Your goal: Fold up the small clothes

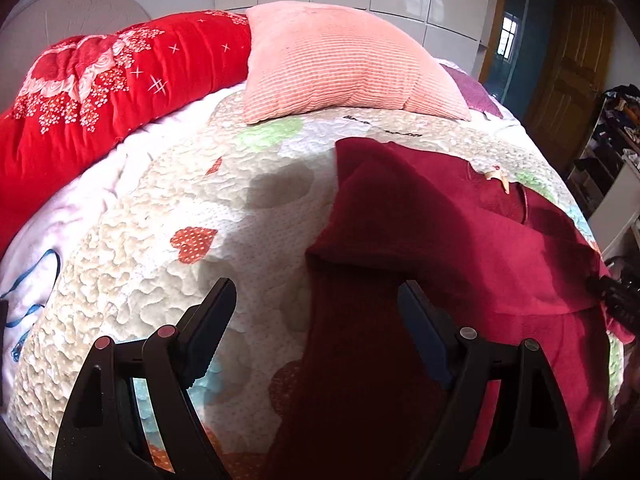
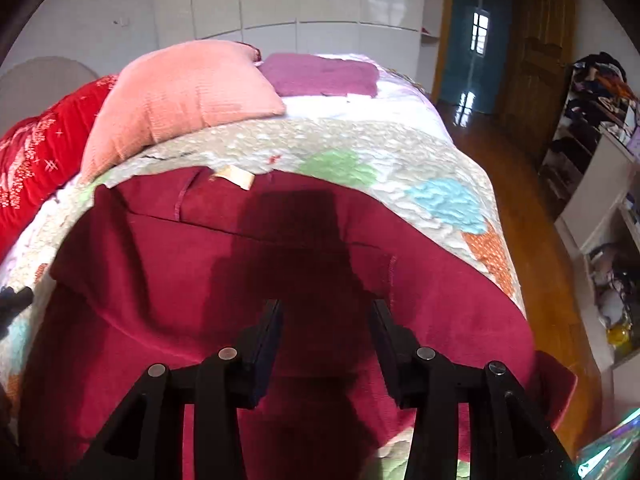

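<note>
A dark red fleece garment (image 1: 460,240) lies spread on a quilted bedspread (image 1: 180,200), with a cream label at its collar (image 1: 496,176). Its left sleeve is folded in over the body. My left gripper (image 1: 316,292) is open and empty, hovering above the garment's left edge. In the right wrist view the same garment (image 2: 200,272) fills the foreground. My right gripper (image 2: 326,308) is open and empty above the garment's middle. The tip of the other gripper shows at the left edge (image 2: 16,298).
A pink ribbed pillow (image 1: 340,64) and a red floral quilt (image 1: 100,88) lie at the head of the bed. A folded purple cloth (image 2: 324,74) lies at the far corner. Wooden floor (image 2: 520,208) and cluttered shelves (image 2: 600,140) are to the right of the bed.
</note>
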